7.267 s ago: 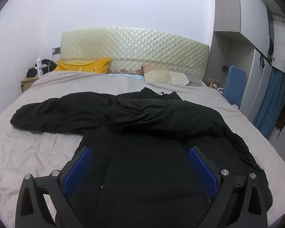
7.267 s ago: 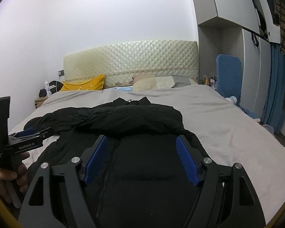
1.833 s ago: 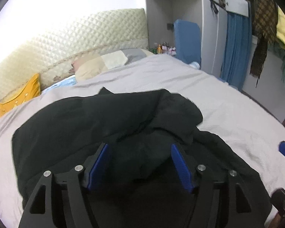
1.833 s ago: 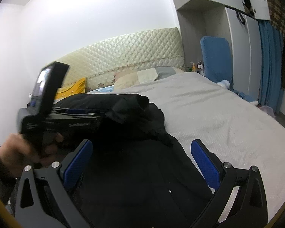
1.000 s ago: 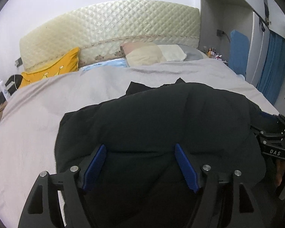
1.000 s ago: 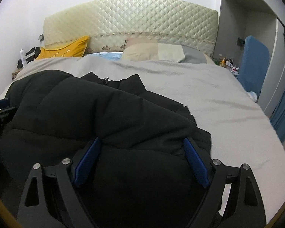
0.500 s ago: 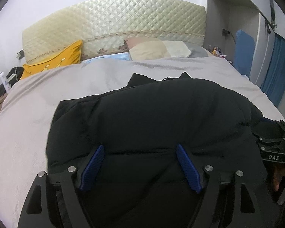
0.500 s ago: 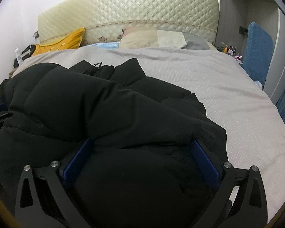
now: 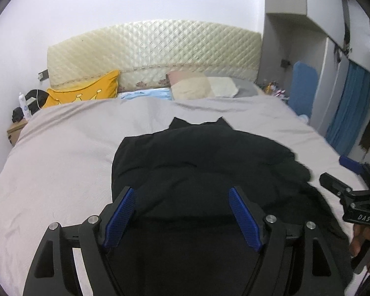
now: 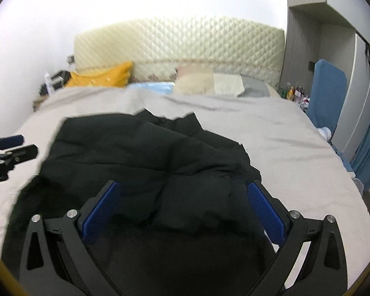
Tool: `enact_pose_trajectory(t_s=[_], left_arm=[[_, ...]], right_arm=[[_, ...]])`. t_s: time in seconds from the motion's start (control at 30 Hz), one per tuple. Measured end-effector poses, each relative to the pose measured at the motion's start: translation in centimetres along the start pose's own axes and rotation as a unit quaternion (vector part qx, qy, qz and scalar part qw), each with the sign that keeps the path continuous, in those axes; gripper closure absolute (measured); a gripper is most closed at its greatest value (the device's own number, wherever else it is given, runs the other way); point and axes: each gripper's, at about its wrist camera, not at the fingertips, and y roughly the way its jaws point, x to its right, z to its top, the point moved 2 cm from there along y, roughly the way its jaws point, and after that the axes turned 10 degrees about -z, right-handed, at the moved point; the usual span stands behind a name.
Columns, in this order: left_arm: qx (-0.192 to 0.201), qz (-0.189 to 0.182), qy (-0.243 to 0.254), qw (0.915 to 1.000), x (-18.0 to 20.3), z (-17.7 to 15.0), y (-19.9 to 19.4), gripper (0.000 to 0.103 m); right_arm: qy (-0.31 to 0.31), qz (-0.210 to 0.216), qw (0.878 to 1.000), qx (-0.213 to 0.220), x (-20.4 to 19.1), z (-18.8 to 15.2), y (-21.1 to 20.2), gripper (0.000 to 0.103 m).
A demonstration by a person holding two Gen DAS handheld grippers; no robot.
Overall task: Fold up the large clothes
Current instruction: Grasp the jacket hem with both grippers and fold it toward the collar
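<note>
A large black padded jacket (image 9: 204, 162) lies on the grey bed (image 9: 61, 153), both sleeves folded in over the body; it also shows in the right wrist view (image 10: 145, 157). My left gripper (image 9: 182, 197) is open and empty above the jacket's near part. My right gripper (image 10: 183, 196) is open and empty above the jacket's right side. The right gripper shows at the right edge of the left wrist view (image 9: 352, 182); the left gripper shows at the left edge of the right wrist view (image 10: 9, 148).
A quilted cream headboard (image 9: 155, 54), a yellow pillow (image 9: 86, 93) and beige pillows (image 9: 199, 88) are at the far end. A nightstand with a bottle (image 9: 23, 106) stands far left. A blue chair (image 9: 303, 91), wardrobe and blue curtain (image 9: 345, 108) stand to the right.
Both grippers have drawn back and up from the jacket. The jacket now lies still, narrower, with both sleeves folded in.
</note>
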Motion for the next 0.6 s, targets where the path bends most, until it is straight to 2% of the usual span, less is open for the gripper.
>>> enact_pose_trajectory(t_s=[0.17, 0.27, 0.33, 0.43, 0.6], left_arm=[[0.016, -0.015, -0.005, 0.9997, 1.7, -2.0, -4.8, 0.025], [0.022, -0.023, -0.013, 0.9994, 2.3, -3.4, -6.9, 0.025], [0.023, -0.022, -0.014, 0.9994, 2.6, -4.4, -7.9, 0.025], [0.037, -0.003, 0.010, 0.9993, 3.1, -6.3, -9.5, 0.025], [0.027, -0.015, -0.002, 0.9995, 2.4, -9.4, -10.6, 0.025]], right_arm=[[0.004, 0.003, 1.000, 0.019, 0.5, -1.5, -5.9, 0.000], [-0.002, 0.007, 1.000, 0.016, 0.9, -3.1, -8.4, 0.000], [-0.009, 0.006, 1.000, 0.013, 0.9, -4.1, -9.6, 0.000], [-0.029, 0.000, 1.000, 0.007, 0.9, -6.6, -11.0, 0.000], [-0.054, -0.003, 0.999, 0.004, 1.4, -10.4, -12.1, 0.000]])
